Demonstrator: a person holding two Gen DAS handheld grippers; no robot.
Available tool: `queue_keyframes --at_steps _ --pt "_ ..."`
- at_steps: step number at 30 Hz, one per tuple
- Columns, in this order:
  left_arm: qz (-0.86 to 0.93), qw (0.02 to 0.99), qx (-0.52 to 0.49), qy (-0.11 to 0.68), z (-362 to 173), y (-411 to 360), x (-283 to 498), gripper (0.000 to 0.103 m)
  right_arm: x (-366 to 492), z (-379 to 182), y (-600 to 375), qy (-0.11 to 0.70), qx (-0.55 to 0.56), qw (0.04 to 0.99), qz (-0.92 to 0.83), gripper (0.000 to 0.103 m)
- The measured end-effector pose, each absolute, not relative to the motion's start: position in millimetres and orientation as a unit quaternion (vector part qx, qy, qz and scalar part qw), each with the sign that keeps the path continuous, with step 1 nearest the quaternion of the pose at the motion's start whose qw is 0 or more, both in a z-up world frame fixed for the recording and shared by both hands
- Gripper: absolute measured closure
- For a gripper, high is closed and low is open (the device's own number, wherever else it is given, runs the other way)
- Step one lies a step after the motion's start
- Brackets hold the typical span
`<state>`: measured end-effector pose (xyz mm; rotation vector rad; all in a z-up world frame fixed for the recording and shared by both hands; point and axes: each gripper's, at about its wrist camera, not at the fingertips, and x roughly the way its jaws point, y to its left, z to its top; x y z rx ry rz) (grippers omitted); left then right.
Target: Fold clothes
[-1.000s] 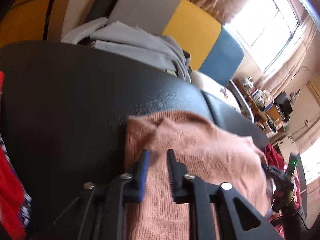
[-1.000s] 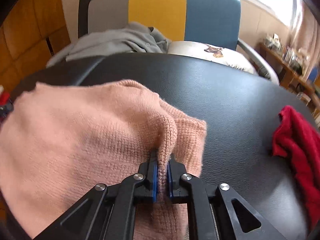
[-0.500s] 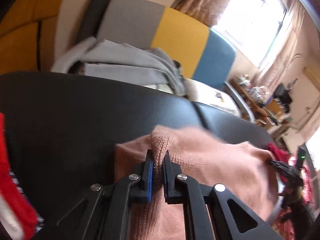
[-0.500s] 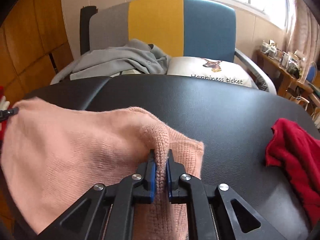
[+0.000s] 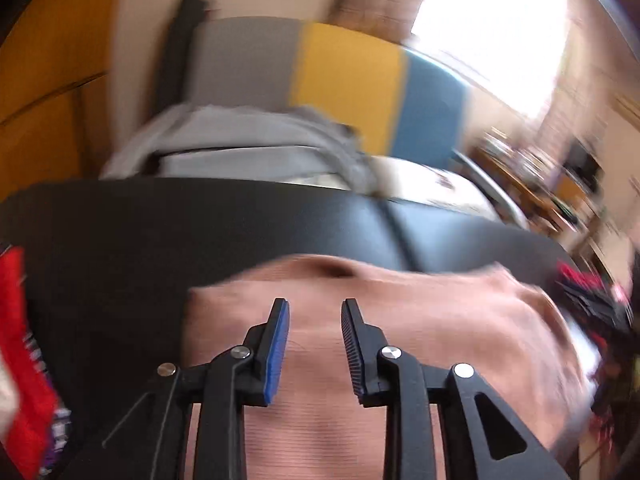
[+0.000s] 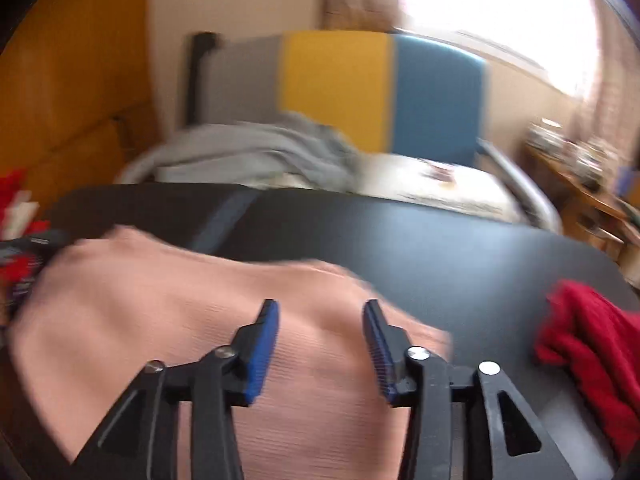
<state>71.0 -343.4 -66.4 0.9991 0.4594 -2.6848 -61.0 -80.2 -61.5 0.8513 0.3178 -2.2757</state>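
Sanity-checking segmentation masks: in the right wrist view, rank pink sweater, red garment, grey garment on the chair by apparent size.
1. pink sweater, largest by far, though nearest the camera.
2. and 3. grey garment and red garment: look alike in area; the red is cut off at the frame edge, so unranked.

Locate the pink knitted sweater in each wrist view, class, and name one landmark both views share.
Left wrist: pink knitted sweater fills the lower centre and right, under the open left claw.
Right wrist: it fills the lower left and centre.
Shared landmark: the grey, yellow and blue chair back.
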Motion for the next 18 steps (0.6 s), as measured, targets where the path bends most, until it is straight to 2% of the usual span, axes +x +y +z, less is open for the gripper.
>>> queue_keyframes --at_steps 4,7,12,18 --pt "-0.918 0.055 0.377 0.107 -83.5 -286.4 41.0 0.076 -40.2 -81.6 -132.0 0.144 0.357 0.401 -0.831 0.051" --pt "-0.901 0.039 0.410 0.138 -118.8 -276.2 45.8 0.076 -38.2 -113.7 -140.2 0.161 0.389 0.378 -0.824 0.050" --pt "-0.908 0.019 0.363 0.207 -137.5 -276.9 89.6 0.078 -16.6 -130.7 -95.4 0.090 0.379 0.408 -0.825 0.048" --pt "-0.910 0.041 0.353 0.212 -140.6 -263.7 108.6 0.078 10.6 -129.6 -77.6 0.090 0.370 0.418 -0.825 0.041"
